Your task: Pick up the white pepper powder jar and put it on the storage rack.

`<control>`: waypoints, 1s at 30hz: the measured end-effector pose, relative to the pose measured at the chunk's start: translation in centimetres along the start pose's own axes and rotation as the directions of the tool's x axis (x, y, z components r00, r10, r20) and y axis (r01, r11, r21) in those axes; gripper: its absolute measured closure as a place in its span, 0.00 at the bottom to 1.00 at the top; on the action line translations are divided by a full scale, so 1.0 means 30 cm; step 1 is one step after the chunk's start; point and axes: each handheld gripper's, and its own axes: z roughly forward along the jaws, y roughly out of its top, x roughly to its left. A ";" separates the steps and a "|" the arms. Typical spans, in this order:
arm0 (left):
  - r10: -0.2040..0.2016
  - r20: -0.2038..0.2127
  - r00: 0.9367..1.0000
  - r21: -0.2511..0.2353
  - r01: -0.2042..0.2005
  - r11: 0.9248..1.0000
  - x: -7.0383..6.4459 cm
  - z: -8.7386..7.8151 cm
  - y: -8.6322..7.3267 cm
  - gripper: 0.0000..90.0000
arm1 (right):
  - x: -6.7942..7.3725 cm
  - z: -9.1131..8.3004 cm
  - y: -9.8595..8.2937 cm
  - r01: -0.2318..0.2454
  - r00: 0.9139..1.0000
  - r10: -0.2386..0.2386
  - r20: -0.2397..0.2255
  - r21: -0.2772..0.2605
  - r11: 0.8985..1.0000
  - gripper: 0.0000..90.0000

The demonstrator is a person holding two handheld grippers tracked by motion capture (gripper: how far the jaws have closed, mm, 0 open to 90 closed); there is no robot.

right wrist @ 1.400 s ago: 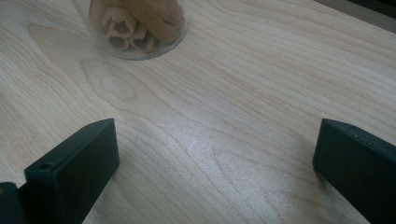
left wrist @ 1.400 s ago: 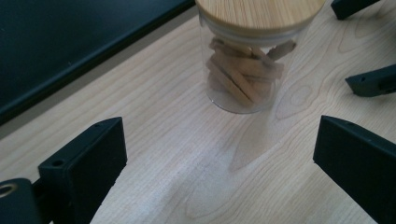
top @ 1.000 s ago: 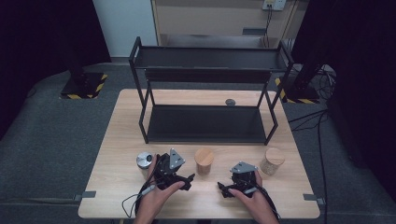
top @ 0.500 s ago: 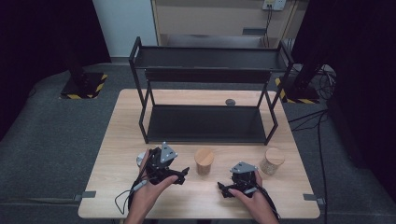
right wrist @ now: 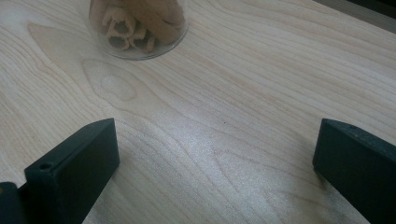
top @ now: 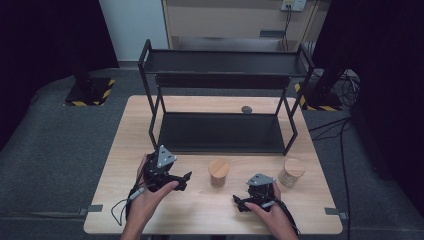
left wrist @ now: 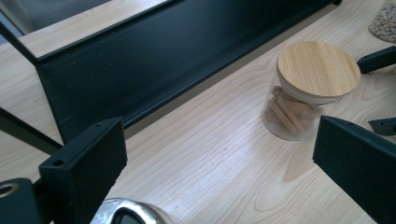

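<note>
A glass jar with a bamboo lid (top: 218, 171) holds brown sticks and stands on the wooden table (top: 200, 210) in front of the black rack. My left gripper (top: 185, 181) is to its left, open, with its jaws pointing at the jar and apart from it. In the left gripper view the jar (left wrist: 310, 88) lies ahead and to the right of the open gripper (left wrist: 219, 172), and a shiny metal tin (left wrist: 126, 215) peeks in at the bottom. My right gripper (top: 237, 204) rests low on the table, open. The right gripper view has the jar's base (right wrist: 137, 25) beyond the open gripper (right wrist: 215, 163).
A black two-tier rack (top: 222, 132) spans the table's middle and back. A second lidded jar of pale grains (top: 291, 171) stands at the right, near the rack's front right leg. A small dark disc (top: 246, 109) lies behind the lower shelf.
My left gripper has moved left and slightly away from the person, and now covers the metal tin that stood beside it. The right gripper has stayed put.
</note>
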 end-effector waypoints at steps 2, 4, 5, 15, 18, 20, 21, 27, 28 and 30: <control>-0.007 -0.002 1.000 -0.003 0.007 1.000 0.008 -0.003 -0.004 0.02 | 0.000 0.000 0.000 0.000 1.000 0.000 0.000 0.000 1.000 0.00; -0.009 -0.005 1.000 -0.001 0.009 1.000 0.016 -0.006 -0.008 0.02 | 0.000 0.000 0.000 0.000 1.000 0.000 0.000 0.000 1.000 0.00; -0.010 -0.007 1.000 0.000 0.010 1.000 0.021 -0.008 -0.009 0.02 | 0.000 0.000 0.000 0.000 1.000 0.000 0.000 0.000 1.000 0.00; -0.047 -0.017 0.999 -0.016 0.047 0.999 0.064 -0.022 -0.040 0.02 | 0.000 0.000 0.000 0.000 1.000 0.000 0.000 -0.001 1.000 0.00; -0.052 -0.021 0.998 -0.019 0.051 0.999 0.073 -0.027 -0.051 0.02 | 0.000 0.000 0.000 0.000 1.000 0.000 0.000 0.000 1.000 0.00; -0.054 -0.021 0.998 -0.016 0.053 0.998 0.079 -0.029 -0.057 0.02 | 0.000 0.000 0.000 0.000 1.000 0.000 0.000 0.000 1.000 0.00; -0.055 -0.019 0.998 -0.018 0.055 0.998 0.083 -0.030 -0.062 0.02 | 0.000 0.000 0.000 0.000 1.000 0.000 0.000 0.000 1.000 0.00; -0.069 -0.022 0.997 -0.030 0.069 0.997 0.097 -0.034 -0.088 0.02 | 0.000 0.000 0.000 0.000 1.000 0.000 0.000 0.000 1.000 0.00; -0.069 -0.023 0.997 -0.029 0.069 0.997 0.099 -0.036 -0.091 0.01 | 0.000 0.000 0.000 0.000 1.000 0.000 0.000 0.000 1.000 0.00; -0.071 -0.023 0.997 -0.030 0.071 0.997 0.103 -0.037 -0.098 0.02 | 0.000 0.000 0.000 0.001 1.000 -0.001 0.000 0.000 1.000 0.00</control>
